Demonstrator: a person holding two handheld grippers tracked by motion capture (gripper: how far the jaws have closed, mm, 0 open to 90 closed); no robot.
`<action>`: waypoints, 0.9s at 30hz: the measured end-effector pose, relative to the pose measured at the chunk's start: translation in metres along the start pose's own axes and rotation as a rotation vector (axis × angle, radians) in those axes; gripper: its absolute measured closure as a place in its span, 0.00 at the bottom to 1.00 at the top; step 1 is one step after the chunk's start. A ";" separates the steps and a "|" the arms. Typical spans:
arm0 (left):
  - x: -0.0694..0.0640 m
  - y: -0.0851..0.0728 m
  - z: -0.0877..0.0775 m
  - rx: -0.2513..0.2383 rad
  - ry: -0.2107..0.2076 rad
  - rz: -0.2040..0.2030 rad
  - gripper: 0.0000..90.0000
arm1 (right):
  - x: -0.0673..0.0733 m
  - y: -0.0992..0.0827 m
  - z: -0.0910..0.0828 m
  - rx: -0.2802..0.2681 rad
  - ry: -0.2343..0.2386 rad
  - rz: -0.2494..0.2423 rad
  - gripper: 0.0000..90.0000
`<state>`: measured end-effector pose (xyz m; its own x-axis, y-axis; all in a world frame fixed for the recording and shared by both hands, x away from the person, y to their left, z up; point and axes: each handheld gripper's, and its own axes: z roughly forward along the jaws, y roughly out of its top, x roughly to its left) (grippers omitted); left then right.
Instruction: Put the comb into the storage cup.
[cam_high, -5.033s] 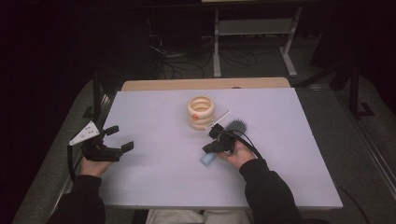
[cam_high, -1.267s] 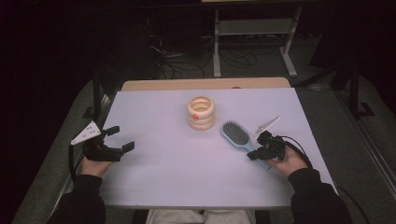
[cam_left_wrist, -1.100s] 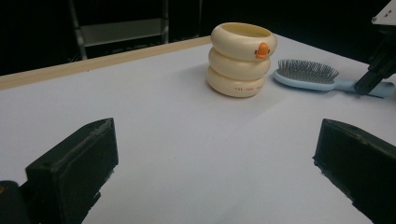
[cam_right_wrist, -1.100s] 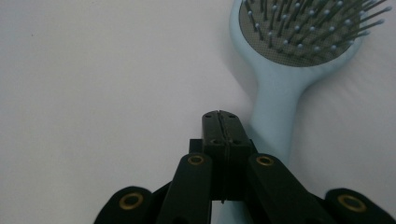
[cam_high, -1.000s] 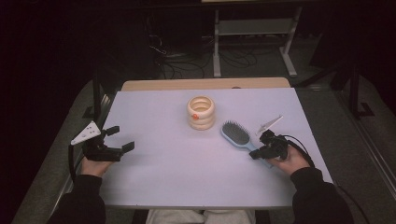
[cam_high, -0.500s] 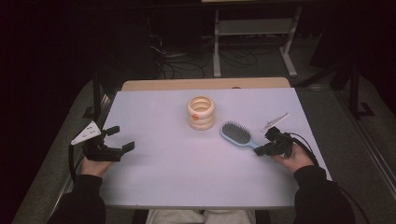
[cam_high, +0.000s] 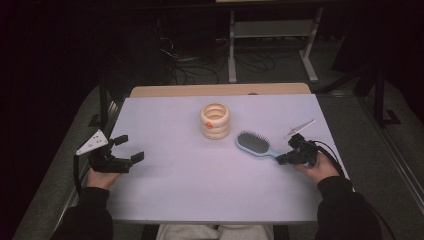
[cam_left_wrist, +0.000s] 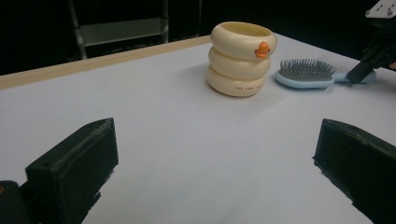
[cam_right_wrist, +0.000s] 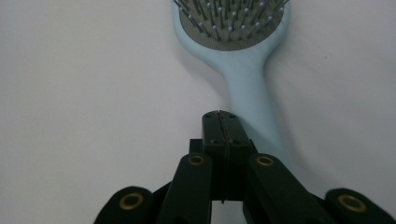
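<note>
Looking down from the high view, we see the light blue hairbrush (cam_high: 254, 144) lying bristles up on the white table (cam_high: 190, 185), right of centre, with its handle pointing toward our right gripper (cam_high: 283, 160). That gripper's jaws are pressed fully together with nothing between them; in the right gripper view the closed tips (cam_right_wrist: 221, 122) sit just over the left edge of the brush handle (cam_right_wrist: 249, 84), though we cannot tell whether they touch it. The grey pad of the brush, studded with ball-tipped pins, lies beyond the handle, away from the jaws. Just beside the brush head, toward the table's middle, stands a cream holder shaped like three stacked rings (cam_high: 215, 120), upright, with a small orange mark on its top ring. In the left gripper view a line of small dark print runs along its bottom ring (cam_left_wrist: 236, 83), too fine for us to read. Our left gripper (cam_high: 126, 150) rests near the table's left edge, well apart from both things, its jaws spread wide and holding nothing. A grey three-cornered plate sits on top of it.
</note>
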<state>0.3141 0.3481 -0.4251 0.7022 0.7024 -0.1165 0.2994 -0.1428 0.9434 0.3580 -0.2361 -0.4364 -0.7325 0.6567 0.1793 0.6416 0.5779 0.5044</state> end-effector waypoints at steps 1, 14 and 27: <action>0.000 0.000 0.000 0.000 0.000 0.000 0.00 | 0.000 0.000 0.000 0.000 0.000 0.000 0.99; 0.000 0.000 0.001 0.002 0.000 0.001 0.00 | 0.003 0.003 -0.014 -0.024 -0.008 -0.024 0.99; 0.000 0.000 0.001 0.005 -0.001 -0.002 0.00 | 0.008 0.013 -0.020 -0.044 -0.046 -0.040 0.63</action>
<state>0.3147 0.3470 -0.4257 0.7023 0.7019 -0.1189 0.3042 -0.1449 0.9415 0.3559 -0.2332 -0.4121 -0.7455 0.6557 0.1197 0.6006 0.5831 0.5470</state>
